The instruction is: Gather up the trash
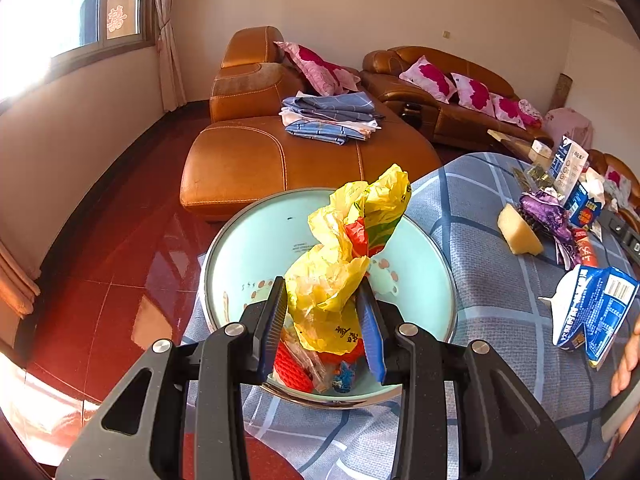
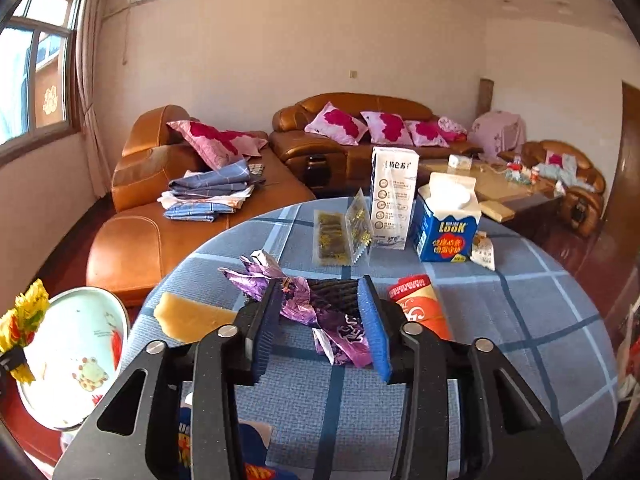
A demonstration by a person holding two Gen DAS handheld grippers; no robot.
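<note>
In the left wrist view my left gripper (image 1: pixel 324 316) is shut on a crumpled yellow plastic bag (image 1: pixel 352 240), held over a mint-green basin (image 1: pixel 256 248). A red net and small wrappers (image 1: pixel 296 364) lie in the basin. In the right wrist view that yellow bag (image 2: pixel 28 312) and the basin (image 2: pixel 72 344) show at the far left. My right gripper (image 2: pixel 320 320) is open just above the table, with a purple foil wrapper (image 2: pixel 296 300) and its black ribbed tray between the fingers. I cannot tell whether the pads touch the wrapper.
On the blue checked tablecloth (image 2: pixel 520 320) lie a yellow foam piece (image 2: pixel 188 316), a red-orange wrapper (image 2: pixel 416 304), snack sachets (image 2: pixel 340 236), a tall white carton (image 2: pixel 394 196) and a blue milk carton (image 2: pixel 446 224). A crushed blue carton (image 1: pixel 592 312) and a hand (image 1: pixel 628 360) are at the right. Brown sofas stand behind.
</note>
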